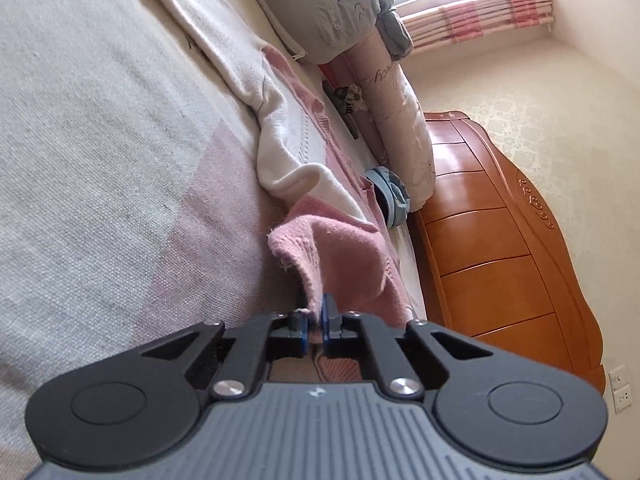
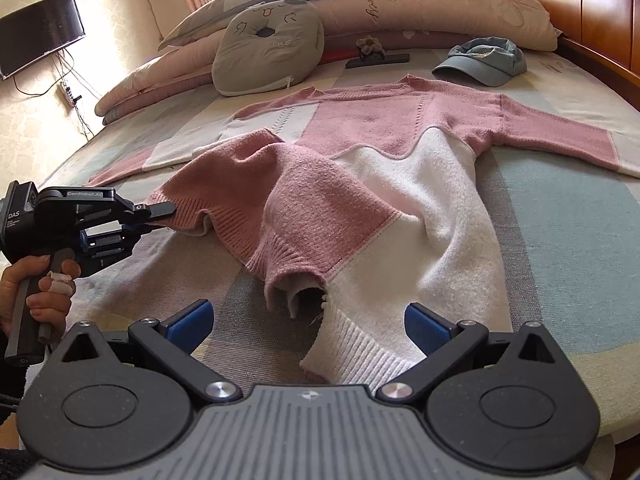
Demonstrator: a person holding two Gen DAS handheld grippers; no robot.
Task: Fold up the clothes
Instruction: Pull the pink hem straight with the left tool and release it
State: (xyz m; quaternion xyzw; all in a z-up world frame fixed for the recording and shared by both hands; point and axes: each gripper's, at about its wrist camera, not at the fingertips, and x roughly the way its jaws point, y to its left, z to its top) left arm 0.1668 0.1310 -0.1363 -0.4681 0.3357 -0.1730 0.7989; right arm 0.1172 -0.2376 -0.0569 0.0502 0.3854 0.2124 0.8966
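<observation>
Left gripper (image 2: 160,216): clamped on the ribbed pink hem corner of the sweater (image 2: 360,184), lifting that corner off the bed (in the left wrist view (image 1: 314,326) pink knit pinched between the blue pads (image 1: 329,316)).

Hand (image 2: 38,292): wrapped round the left gripper's handle, white tape on one finger.

Right gripper (image 2: 308,326): spread wide, holding nothing, hovering just short of the white ribbed hem.

Sweater: pink and white knit, lying face-up across the bedspread (image 2: 560,208), both sleeves out to the sides, neck toward the pillows; lower pink side raised and rumpled into a hump, white side flat.

Stage: hem partly gathered, no finished fold visible; equally consistent with starting a fold or reopening one to redo it.

Risk, slip: only a thin bite of loose knit held, so a pull could drag the hem out of the pads.

Risk, skew: one corner raised and the other flat, so carrying it over alone would give a crooked fold and bunch the middle.

Risk, snag: loose threads at the hem gap, liable to catch on a pad.

Nearby: blue cap (image 2: 480,64) and grey cat cushion (image 2: 268,52) beyond the neck, well apart from the hem.

Writing: "GenRobot.AI" and "DAS" on the left gripper body; "cat" on the cushion; script on the long pillow (image 2: 440,4) too distorted to read.
</observation>
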